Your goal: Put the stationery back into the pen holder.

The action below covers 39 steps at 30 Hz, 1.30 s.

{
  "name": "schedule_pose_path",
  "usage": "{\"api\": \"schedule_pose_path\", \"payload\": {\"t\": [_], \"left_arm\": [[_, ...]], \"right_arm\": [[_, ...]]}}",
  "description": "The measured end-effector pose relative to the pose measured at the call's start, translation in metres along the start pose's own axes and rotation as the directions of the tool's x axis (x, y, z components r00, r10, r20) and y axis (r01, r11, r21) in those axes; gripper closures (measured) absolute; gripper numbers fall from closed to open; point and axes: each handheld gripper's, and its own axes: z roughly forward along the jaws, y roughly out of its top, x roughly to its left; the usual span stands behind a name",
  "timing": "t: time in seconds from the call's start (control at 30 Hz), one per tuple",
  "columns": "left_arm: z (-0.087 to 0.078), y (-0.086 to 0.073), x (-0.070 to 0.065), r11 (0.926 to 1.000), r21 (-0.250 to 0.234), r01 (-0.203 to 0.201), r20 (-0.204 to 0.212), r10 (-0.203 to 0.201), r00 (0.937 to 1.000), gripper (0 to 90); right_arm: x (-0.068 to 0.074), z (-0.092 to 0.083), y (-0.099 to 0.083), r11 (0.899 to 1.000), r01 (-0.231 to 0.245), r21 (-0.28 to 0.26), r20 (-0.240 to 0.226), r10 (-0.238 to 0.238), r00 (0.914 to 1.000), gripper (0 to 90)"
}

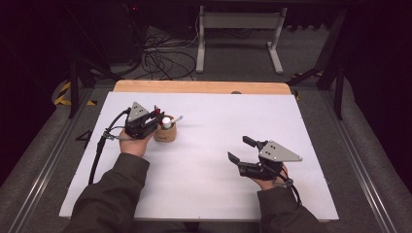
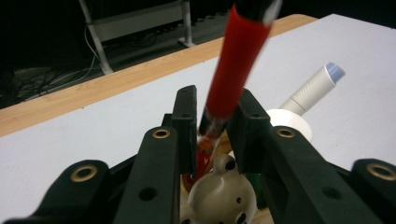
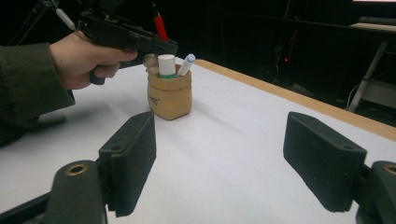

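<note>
A tan pouch (image 1: 165,135) (image 3: 169,98) stands on the white board and holds a white marker (image 2: 313,86) (image 3: 187,63), a white-capped tube (image 3: 166,64) and a small spotted animal-shaped topper (image 2: 219,191). My left gripper (image 1: 158,114) (image 2: 212,100) hovers right over the pouch. A red pen (image 2: 233,60) (image 3: 160,25) stands tilted between its jaws, tip down into the pouch. A thin gap shows beside the pen and its lower end is blurred, so the pads do not clamp it. My right gripper (image 1: 240,148) (image 3: 219,154) rests open near the board's front right, nothing between its pads.
The white board (image 1: 218,194) lies on a wooden table whose bare strip (image 1: 204,87) shows at the far edge. Beyond it are floor cables (image 1: 160,58) and a metal stand (image 1: 238,24). Open board lies between the pouch and my right gripper.
</note>
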Motion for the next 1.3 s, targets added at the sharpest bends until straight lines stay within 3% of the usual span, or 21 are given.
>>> {"api": "schedule_pose_path", "payload": {"t": [0.17, 0.67, 0.87, 1.13, 1.3], "left_arm": [[-0.005, 0.003, 0.002, 0.9998, -0.021, 0.002, -0.015, -0.002, 0.9999, 77.0], [-0.003, 0.003, 0.011, 0.9982, -0.011, 0.058, 0.013, -0.058, 0.9982, 79.0], [-0.002, 0.004, 0.019, 0.9921, 0.001, 0.126, 0.053, -0.125, 0.9907, 79.1], [0.001, 0.011, 0.025, 0.9909, 0.044, 0.128, 0.080, -0.131, 0.9882, 79.0], [0.002, 0.010, 0.028, 0.9846, 0.041, 0.170, 0.097, -0.173, 0.9801, 77.9]], "right_arm": [[0.000, 0.000, 0.000, 1.000, -0.002, 0.002, -0.002, 0.002, 1.0000, 26.2], [0.000, 0.001, -0.001, 1.000, -0.003, 0.012, -0.003, 0.003, 1.0000, 26.5], [0.000, 0.002, -0.001, 1.000, -0.005, 0.011, -0.004, 0.005, 1.0000, 26.6], [0.001, 0.003, -0.001, 1.000, -0.003, 0.013, -0.008, 0.003, 1.0000, 26.6], [0.000, 0.003, -0.001, 1.000, -0.006, 0.016, -0.008, 0.007, 0.9999, 26.6]]}}
